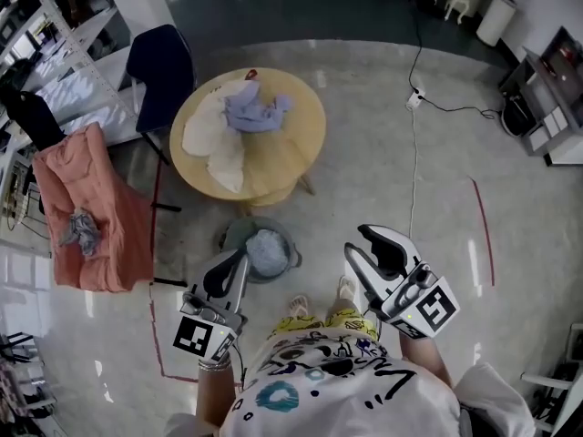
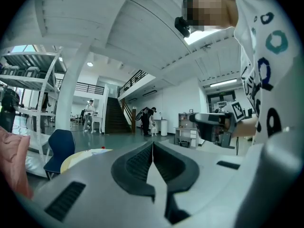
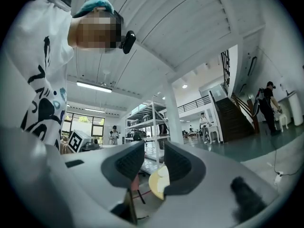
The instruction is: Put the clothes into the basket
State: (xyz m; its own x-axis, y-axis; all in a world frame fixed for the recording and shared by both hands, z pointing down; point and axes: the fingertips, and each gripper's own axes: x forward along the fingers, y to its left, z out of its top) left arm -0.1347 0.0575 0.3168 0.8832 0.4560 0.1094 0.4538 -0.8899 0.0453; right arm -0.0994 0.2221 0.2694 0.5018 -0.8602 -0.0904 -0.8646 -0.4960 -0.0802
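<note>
A round wooden table carries a cream cloth and a lavender cloth. On the floor in front of it stands a grey basket with a pale blue garment inside. My left gripper hovers just left of the basket, shut with nothing between its jaws, which meet in the left gripper view. My right gripper is held right of the basket, open and empty. Its gap shows in the right gripper view, with the table's edge seen through it.
A salmon cloth with a grey rag on it drapes over a stand at left. A dark blue chair is behind the table, white shelving far left. A cable and red tape cross the floor.
</note>
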